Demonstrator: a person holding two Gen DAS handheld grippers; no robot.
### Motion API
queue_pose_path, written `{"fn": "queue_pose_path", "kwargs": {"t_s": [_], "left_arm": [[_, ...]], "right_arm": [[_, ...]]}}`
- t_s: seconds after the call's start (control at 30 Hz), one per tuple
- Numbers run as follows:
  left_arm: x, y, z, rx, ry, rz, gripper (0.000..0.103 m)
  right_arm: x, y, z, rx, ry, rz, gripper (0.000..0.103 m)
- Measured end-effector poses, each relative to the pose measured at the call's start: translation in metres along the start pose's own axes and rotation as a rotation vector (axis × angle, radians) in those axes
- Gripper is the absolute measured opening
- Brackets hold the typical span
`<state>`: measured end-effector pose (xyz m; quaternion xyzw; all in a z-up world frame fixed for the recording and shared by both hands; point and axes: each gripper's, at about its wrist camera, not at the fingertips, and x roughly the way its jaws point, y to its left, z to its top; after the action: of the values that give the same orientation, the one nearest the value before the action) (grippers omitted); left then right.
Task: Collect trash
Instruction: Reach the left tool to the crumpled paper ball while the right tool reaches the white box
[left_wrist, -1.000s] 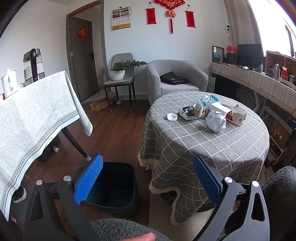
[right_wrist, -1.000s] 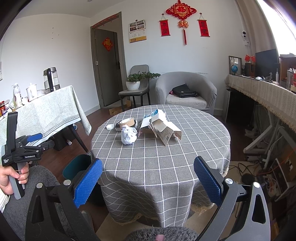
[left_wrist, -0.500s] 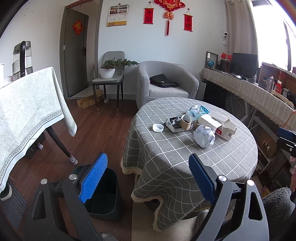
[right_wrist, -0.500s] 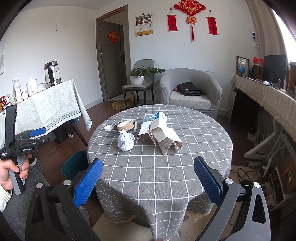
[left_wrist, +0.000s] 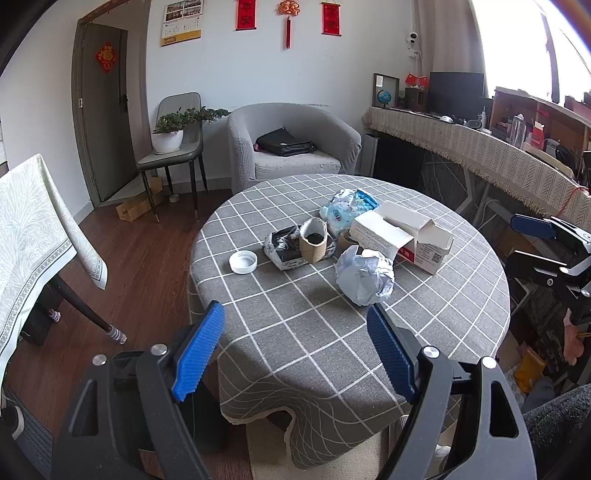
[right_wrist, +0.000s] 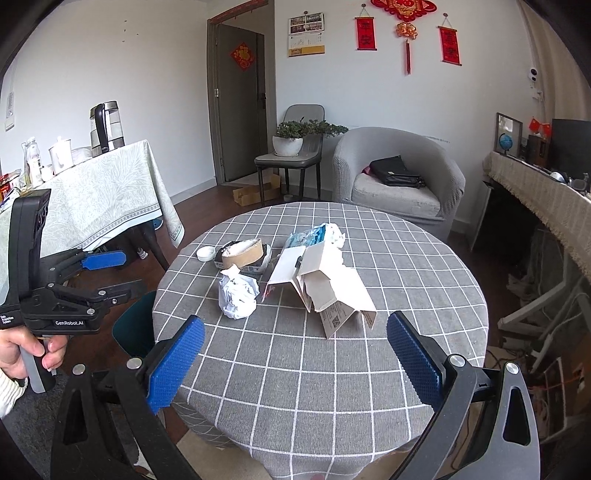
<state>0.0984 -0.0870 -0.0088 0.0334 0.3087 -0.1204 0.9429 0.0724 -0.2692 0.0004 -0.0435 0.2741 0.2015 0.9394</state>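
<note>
My left hand-held gripper (left_wrist: 295, 350) hangs over the near rim of the round worktop (left_wrist: 424, 332). Its jaws have just been closing in a little, but they stand apart with nothing between them. My right hand-held gripper (right_wrist: 295, 362) is released too, its blue pads spread wide over bare checked cloth, gripping nothing. In the right view my left hand (right_wrist: 22, 350) shows wrapped around the other tool's handle, off the worktop's left edge.

The trash sits clustered near the middle of the worktop. Closest to me is a crumpled paper ball (left_wrist: 364, 275), lying alone on the cloth. Just behind it is an open cardboard box (left_wrist: 402, 232), on its side with flaps spread; I cannot tell what, if anything, is inside. Left of the box a small tray (left_wrist: 284, 251) holds dark scraps, and a brown paper cup (left_wrist: 313, 242) leans in it on its side, mouth toward me, dark inside. A blue and white plastic wrapper (left_wrist: 347, 206) lies behind the cup, touching the box. A white lid (left_wrist: 242, 262) lies flat to the left, apart from the rest, near the worktop's left edge.

The near half of the cloth is open. On the floor just beside the worktop's left edge stands a dark teal bin (right_wrist: 135, 325), partly hidden by the hanging cloth, its contents out of sight. Wooden floor (left_wrist: 147, 258) lies free between it and the cloth-covered side table (left_wrist: 29, 229).
</note>
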Motion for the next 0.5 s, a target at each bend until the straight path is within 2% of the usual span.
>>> {"fn": "queue_pose_path", "kwargs": {"t_s": [0.3,0.5], "left_arm": [[0.05,-0.033,0.011,0.046,0.033,-0.089,0.082],[0.082,-0.036,0.018,0.036,0.057,-0.13,0.082]], "right_arm": [[0.028,-0.02,0.025,0.035,0.008,0.027,0.1],[0.052,-0.026,0.043,0.027,0.029,0.048,0.1]]}}
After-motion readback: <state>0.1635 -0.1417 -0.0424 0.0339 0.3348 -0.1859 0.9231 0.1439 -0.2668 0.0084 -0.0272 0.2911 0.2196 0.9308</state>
